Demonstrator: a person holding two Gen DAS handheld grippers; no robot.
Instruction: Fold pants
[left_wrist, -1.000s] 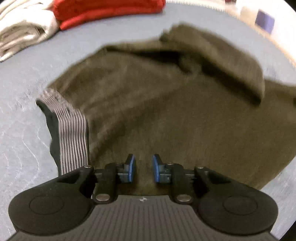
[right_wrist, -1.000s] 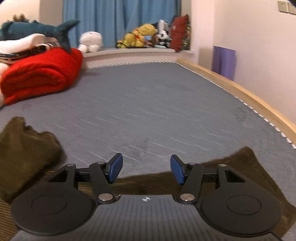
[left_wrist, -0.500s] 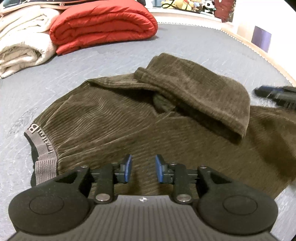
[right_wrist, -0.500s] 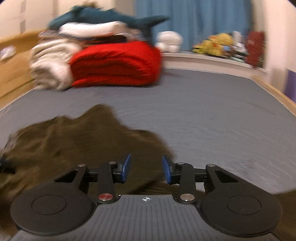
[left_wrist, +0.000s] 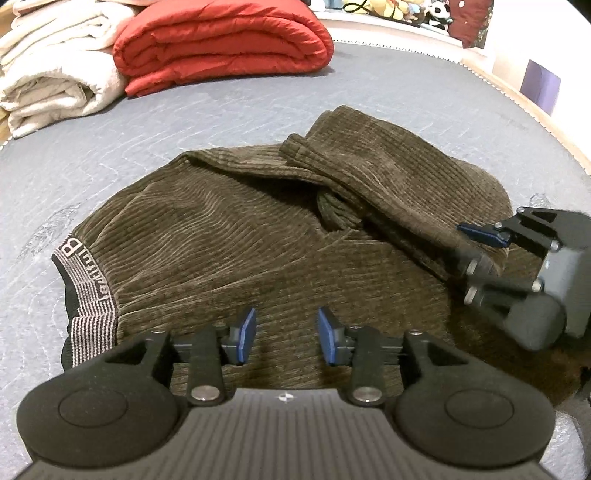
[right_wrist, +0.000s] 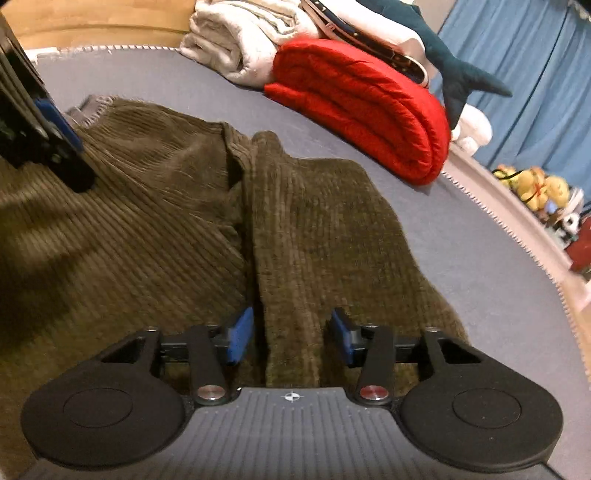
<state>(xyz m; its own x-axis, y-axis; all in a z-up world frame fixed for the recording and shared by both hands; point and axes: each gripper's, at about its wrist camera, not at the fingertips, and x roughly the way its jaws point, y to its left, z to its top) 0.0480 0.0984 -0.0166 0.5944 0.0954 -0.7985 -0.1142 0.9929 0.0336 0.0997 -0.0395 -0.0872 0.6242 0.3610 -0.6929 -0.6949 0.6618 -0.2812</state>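
Observation:
Brown corduroy pants (left_wrist: 229, 243) lie on the grey bed, with a striped grey waistband (left_wrist: 86, 291) at the left and one leg (left_wrist: 399, 177) folded back over the body. My left gripper (left_wrist: 286, 336) is open and empty, low over the pants' near edge. My right gripper (right_wrist: 291, 336) is open, with its jaws either side of the folded leg's (right_wrist: 317, 229) near end. It also shows in the left wrist view (left_wrist: 484, 243) at the right, at the leg's fold. The left gripper shows in the right wrist view (right_wrist: 48, 122) at the upper left.
A rolled red quilt (left_wrist: 221, 40) and folded cream blankets (left_wrist: 55, 70) lie at the far end of the bed (left_wrist: 184, 110). A plush shark (right_wrist: 454, 70) rests on the pile. The bed's wooden edge (left_wrist: 546, 122) runs along the right, with stuffed toys (right_wrist: 532, 184) beyond.
My right gripper swung left from the bare bed to the folded leg and now straddles its end. My left gripper pulled back a little and opened slightly wider.

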